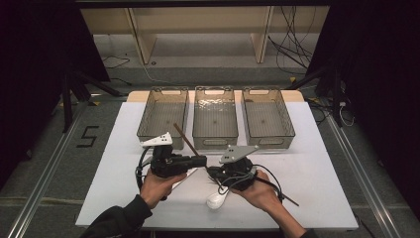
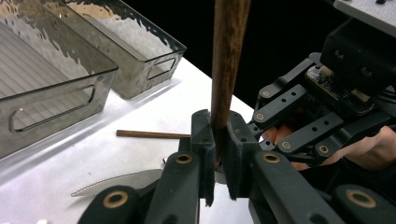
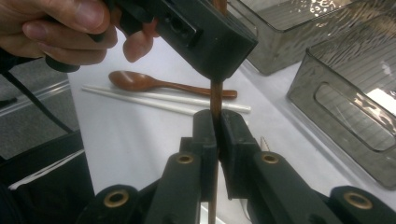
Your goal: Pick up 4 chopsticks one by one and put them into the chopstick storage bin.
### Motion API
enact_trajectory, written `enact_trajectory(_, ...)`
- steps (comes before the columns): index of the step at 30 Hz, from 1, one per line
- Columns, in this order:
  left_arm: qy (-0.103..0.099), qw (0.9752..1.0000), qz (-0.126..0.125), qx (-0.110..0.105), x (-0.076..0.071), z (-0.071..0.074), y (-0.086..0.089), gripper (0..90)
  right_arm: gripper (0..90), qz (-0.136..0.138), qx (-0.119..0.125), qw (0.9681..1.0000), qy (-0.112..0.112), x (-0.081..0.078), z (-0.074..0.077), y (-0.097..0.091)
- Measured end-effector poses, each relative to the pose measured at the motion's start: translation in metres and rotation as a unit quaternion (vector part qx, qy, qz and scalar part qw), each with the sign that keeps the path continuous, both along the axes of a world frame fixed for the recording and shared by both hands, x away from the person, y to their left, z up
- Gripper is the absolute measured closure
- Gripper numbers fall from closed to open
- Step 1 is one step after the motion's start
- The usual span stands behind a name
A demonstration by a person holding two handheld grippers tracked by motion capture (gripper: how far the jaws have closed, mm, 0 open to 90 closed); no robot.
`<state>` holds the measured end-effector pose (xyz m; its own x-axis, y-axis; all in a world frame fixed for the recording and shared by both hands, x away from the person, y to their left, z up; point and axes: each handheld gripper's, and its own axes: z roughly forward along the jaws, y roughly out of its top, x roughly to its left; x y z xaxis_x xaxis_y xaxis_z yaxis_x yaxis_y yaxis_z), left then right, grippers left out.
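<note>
A dark brown wooden chopstick (image 1: 184, 138) stands tilted over the white table, its upper end leaning toward the left bin. My left gripper (image 1: 200, 159) is shut on it; in the left gripper view the thick shaft (image 2: 229, 56) rises from between my jaws (image 2: 220, 140). My right gripper (image 1: 212, 171) sits just right of it, tip to tip, shut on the same stick lower down. The right gripper view shows the thin part (image 3: 215, 95) pinched between my jaws (image 3: 217, 126), right under the left gripper's body (image 3: 201, 37).
Three smoky clear bins (image 1: 171, 90) (image 1: 214, 90) (image 1: 262, 90) stand in a row at the back. On the table lie a white spoon (image 1: 217, 200), a second brown chopstick (image 2: 154, 134), a serrated knife (image 2: 126, 181), a wooden spoon (image 3: 140, 81) and a white chopstick (image 3: 163, 100).
</note>
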<state>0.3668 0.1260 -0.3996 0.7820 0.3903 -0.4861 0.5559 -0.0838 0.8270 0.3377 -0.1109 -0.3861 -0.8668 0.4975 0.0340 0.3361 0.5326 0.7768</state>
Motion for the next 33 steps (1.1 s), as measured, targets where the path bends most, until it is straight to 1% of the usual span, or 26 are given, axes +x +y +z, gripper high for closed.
enact_trajectory(2, -0.002, 1.0, 0.005, -0.002, -0.001, 0.002, 0.001, 83.7, 83.3, -0.002, 0.007, 1.0, 0.004, 0.0, 0.0, -0.001)
enact_trajectory(3, -0.005, 1.0, 0.006, 0.0, 0.0, 0.003, 0.003, 83.8, 77.6, -0.002, 0.008, 0.9999, 0.006, 0.001, 0.0, -0.003)
enact_trajectory(4, -0.007, 0.9999, 0.01, 0.003, 0.001, 0.004, 0.004, 83.8, 74.2, -0.004, 0.008, 0.9999, 0.01, 0.002, 0.001, -0.004)
enact_trajectory(5, -0.007, 0.9999, 0.014, 0.007, 0.002, 0.006, 0.006, 83.8, 73.3, -0.004, 0.009, 0.9999, 0.013, 0.003, 0.001, -0.006)
enact_trajectory(7, -0.005, 0.9996, 0.027, 0.007, 0.005, 0.007, 0.011, 83.9, 71.3, -0.006, 0.018, 0.9997, 0.018, 0.004, 0.001, -0.011)
enact_trajectory(8, -0.004, 0.9995, 0.032, 0.008, 0.006, 0.008, 0.013, 83.9, 68.1, -0.009, 0.021, 0.9995, 0.02, 0.006, 0.001, -0.014)
enact_trajectory(13, -0.005, 0.998, 0.061, 0.018, 0.015, 0.014, 0.026, 83.9, 56.3, -0.029, 0.014, 0.9991, 0.026, 0.01, 0.003, -0.029)
enact_trajectory(14, -0.005, 0.9978, 0.063, 0.021, 0.016, 0.015, 0.028, 83.9, 53.5, -0.035, 0.011, 0.999, 0.027, 0.011, 0.004, -0.032)
enact_trajectory(16, 0.0, 0.9972, 0.072, 0.019, 0.02, 0.017, 0.034, 83.8, 50.2, -0.041, 0.008, 0.9986, 0.031, 0.012, 0.003, -0.039)
enact_trajectory(21, 0.003, 0.9954, 0.095, 0.014, 0.031, 0.024, 0.05, 83.8, 41.0, -0.074, 0.01, 0.9963, 0.041, 0.016, 0.0, -0.059)
enact_trajectory(22, 0.001, 0.9949, 0.1, 0.013, 0.032, 0.026, 0.053, 83.8, 40.7, -0.08, 0.009, 0.9959, 0.042, 0.017, -0.001, -0.062)
enact_trajectory(24, 0.001, 0.994, 0.109, 0.014, 0.036, 0.03, 0.058, 83.7, 39.1, -0.086, 0.015, 0.9951, 0.046, 0.017, -0.001, -0.067)
enact_trajectory(28, -0.004, 0.9915, 0.129, 0.018, 0.042, 0.036, 0.068, 83.8, 35.8, -0.099, 0.019, 0.9939, 0.044, 0.015, 0.0, -0.075)
enact_trajectory(30, -0.005, 0.9907, 0.134, 0.023, 0.045, 0.038, 0.072, 83.7, 34.3, -0.102, 0.019, 0.9937, 0.042, 0.014, -0.001, -0.079)
enact_trajectory(33, -0.001, 0.9891, 0.145, 0.022, 0.051, 0.042, 0.08, 83.7, 33.1, -0.104, 0.022, 0.9932, 0.046, 0.011, -0.002, -0.084)
